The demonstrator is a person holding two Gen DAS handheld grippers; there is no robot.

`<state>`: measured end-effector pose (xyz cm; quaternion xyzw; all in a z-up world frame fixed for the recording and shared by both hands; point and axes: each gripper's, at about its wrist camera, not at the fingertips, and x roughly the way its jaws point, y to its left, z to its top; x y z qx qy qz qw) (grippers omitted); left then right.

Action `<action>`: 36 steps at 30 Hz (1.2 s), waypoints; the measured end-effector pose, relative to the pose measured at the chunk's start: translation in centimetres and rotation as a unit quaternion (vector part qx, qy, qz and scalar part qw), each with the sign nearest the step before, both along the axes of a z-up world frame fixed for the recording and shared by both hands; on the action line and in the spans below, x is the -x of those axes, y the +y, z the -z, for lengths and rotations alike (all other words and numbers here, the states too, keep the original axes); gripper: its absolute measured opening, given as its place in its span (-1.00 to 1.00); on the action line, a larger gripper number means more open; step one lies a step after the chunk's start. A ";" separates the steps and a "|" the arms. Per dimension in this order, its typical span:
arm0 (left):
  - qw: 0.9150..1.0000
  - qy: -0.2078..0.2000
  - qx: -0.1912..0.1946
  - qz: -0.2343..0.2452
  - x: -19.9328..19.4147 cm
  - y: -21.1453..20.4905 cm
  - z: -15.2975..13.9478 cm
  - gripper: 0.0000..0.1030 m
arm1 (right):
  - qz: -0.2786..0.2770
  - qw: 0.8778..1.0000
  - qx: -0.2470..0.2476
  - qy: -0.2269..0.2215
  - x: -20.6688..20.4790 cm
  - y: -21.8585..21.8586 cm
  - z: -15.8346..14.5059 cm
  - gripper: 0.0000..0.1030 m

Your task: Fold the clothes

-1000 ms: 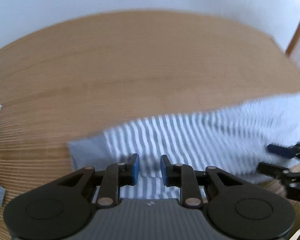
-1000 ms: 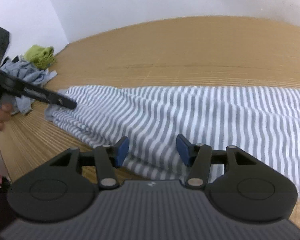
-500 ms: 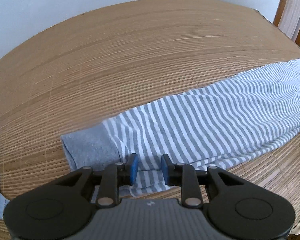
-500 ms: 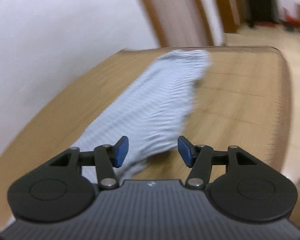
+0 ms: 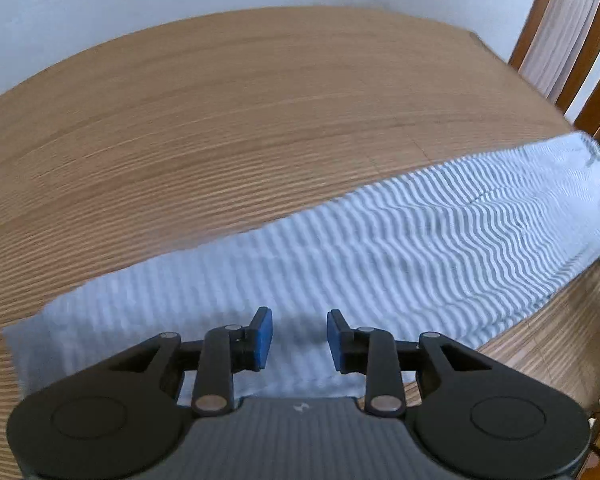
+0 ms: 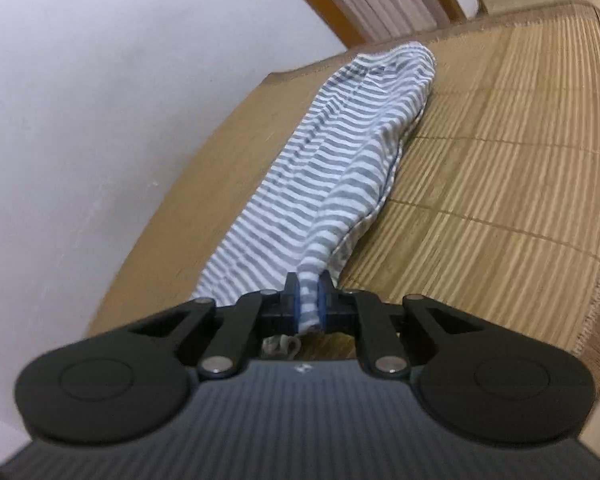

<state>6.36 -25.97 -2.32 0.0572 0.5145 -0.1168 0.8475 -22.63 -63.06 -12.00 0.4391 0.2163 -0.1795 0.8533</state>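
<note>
A striped garment (image 6: pixel 352 152) is seen stretched long across a slatted bamboo mat (image 6: pixel 500 168), one end pinched between the jaws of the right gripper (image 6: pixel 309 303), which have just closed on a bunched corner of the cloth. At the other end the left gripper (image 5: pixel 299 336) is held low over the fabric, its jaws parted a little and just opened further, with cloth beneath them but nothing seen pressed between the pads. The left view is blurred. A wall (image 6: pixel 100 100) and wooden chair slats (image 5: pixel 568 40) are seen behind. For a clean fold, it is judged that the left end should be gripped at its matching corner before anything is lifted, both ends then being raised together and kept taut so that the edges can be laid squarely.
</note>
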 end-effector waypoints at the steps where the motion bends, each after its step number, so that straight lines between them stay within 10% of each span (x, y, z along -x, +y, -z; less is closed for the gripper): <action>1: 1.000 0.002 -0.009 -0.003 -0.1 -1.0 0.3 -0.37 | -0.010 1.000 -0.014 0.012 0.1 -0.7 0.1 -0.77; 5: 1.000 0.007 -0.012 -0.020 -0.5 -4.4 0.6 -0.37 | -0.089 0.994 -0.035 0.059 -0.3 -3.3 0.9 -0.67; 12: 0.999 0.000 0.015 0.041 -0.8 -10.9 -0.8 -0.30 | -0.095 0.989 0.105 0.047 -1.0 -7.4 -4.1 -0.13; 21: 0.991 0.020 0.051 0.118 -1.4 -22.0 -0.4 -0.21 | -0.127 0.975 0.177 0.035 -12.0 -14.6 -3.5 -0.13; 27: 0.996 0.008 0.005 0.084 -0.9 -26.7 0.4 -0.01 | -0.161 0.946 0.256 0.113 -18.4 -18.0 0.4 -0.21; 36: 1.000 0.015 -0.004 0.007 -0.5 -26.5 0.5 0.02 | -0.158 0.963 0.203 0.076 -16.6 -20.3 -0.1 -0.14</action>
